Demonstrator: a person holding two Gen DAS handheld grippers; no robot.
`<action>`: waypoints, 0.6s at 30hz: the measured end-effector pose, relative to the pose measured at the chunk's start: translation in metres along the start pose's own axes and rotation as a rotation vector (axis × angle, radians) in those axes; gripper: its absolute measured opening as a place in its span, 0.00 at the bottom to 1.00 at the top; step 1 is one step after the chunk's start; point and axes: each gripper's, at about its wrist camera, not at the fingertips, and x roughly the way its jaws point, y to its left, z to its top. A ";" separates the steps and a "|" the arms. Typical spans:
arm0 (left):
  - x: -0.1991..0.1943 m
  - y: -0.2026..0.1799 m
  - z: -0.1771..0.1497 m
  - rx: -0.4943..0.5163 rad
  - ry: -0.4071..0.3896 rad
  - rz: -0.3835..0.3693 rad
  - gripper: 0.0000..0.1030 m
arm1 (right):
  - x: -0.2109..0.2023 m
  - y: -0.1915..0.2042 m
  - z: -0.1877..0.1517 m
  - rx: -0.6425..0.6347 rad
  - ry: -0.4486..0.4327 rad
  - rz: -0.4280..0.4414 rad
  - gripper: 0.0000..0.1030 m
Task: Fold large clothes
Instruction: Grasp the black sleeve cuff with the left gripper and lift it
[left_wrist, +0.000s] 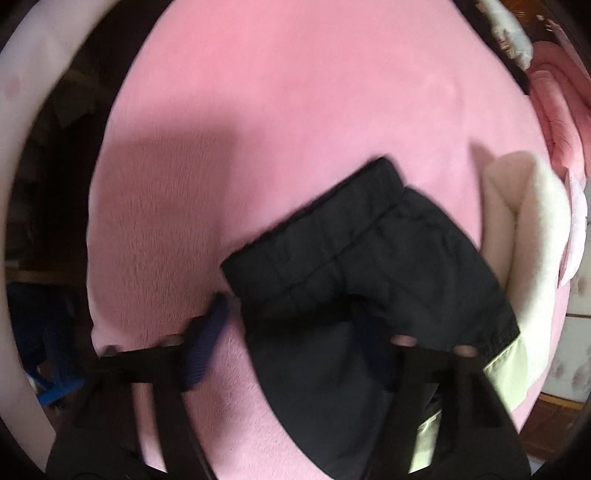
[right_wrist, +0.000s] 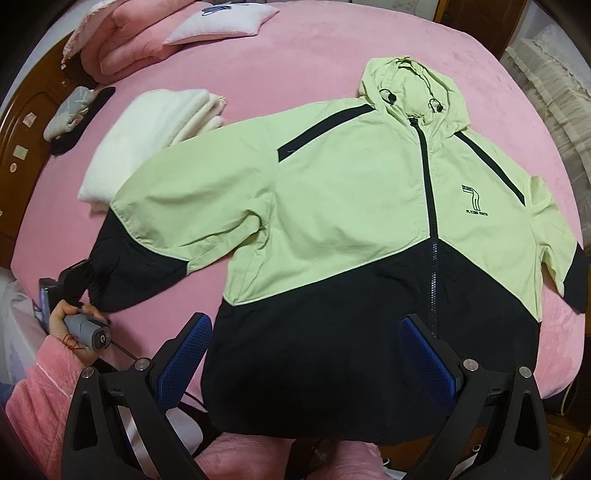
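The jacket (right_wrist: 343, 206), pale green above and black below with a hood, lies spread front-up and zipped on the pink bed (right_wrist: 295, 66), one sleeve reaching toward a folded white blanket (right_wrist: 147, 136). The left tool (left_wrist: 306, 343) is over that sleeve's black cuff (left_wrist: 369, 258), with cuff fabric between its half-closed fingers, though blur hides whether the pads press it. The right tool (right_wrist: 306, 354) hangs wide open above the black hem, gripping nothing.
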 end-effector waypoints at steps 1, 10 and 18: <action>-0.001 -0.003 -0.001 0.018 -0.009 0.003 0.41 | 0.003 0.000 0.002 0.002 0.003 -0.004 1.00; -0.046 -0.013 -0.018 0.142 -0.159 -0.172 0.09 | 0.018 -0.052 0.011 0.010 0.026 0.024 1.00; -0.191 -0.047 -0.144 0.563 -0.502 -0.469 0.08 | 0.013 -0.134 0.045 0.070 -0.006 0.115 1.00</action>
